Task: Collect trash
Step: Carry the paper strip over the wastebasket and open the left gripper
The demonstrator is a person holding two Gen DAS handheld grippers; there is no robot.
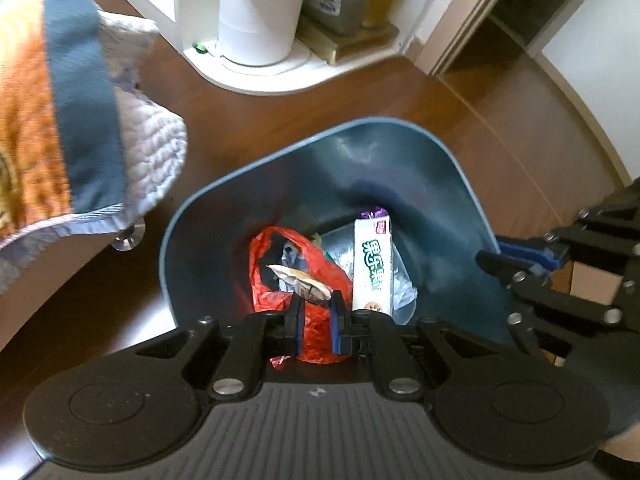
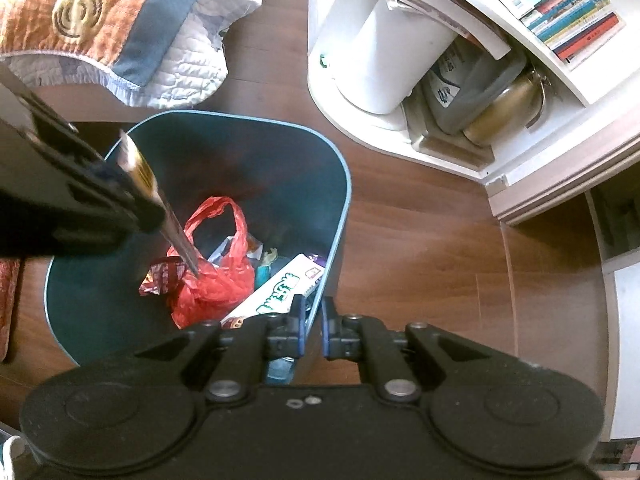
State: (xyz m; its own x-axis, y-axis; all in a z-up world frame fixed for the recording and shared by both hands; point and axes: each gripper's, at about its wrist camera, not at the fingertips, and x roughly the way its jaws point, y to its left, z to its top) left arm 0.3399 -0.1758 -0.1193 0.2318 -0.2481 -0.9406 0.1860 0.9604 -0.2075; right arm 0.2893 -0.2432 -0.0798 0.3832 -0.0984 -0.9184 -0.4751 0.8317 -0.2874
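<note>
A dark teal trash bin [image 1: 440,220] [image 2: 260,160] stands open on the wooden floor. Inside lie a red plastic bag [image 1: 320,264] [image 2: 216,288], a white box with green letters [image 1: 370,264] [image 2: 276,292] and smaller wrappers. My left gripper [image 1: 316,300] [image 2: 140,208] hangs over the bin's mouth, shut on a flat gold and white wrapper [image 1: 300,280] [image 2: 176,232] that points down at the red bag. My right gripper [image 2: 311,306] [image 1: 494,252] is shut on the bin's right rim, one finger inside the wall and one outside.
An orange quilt with a blue border [image 1: 80,120] [image 2: 80,12] overhangs the bin's left side. A white cylinder [image 1: 260,20] [image 2: 384,64] sits on a white shelf base behind the bin, with books [image 2: 572,20] above. Bare wooden floor [image 2: 420,240] lies to the right.
</note>
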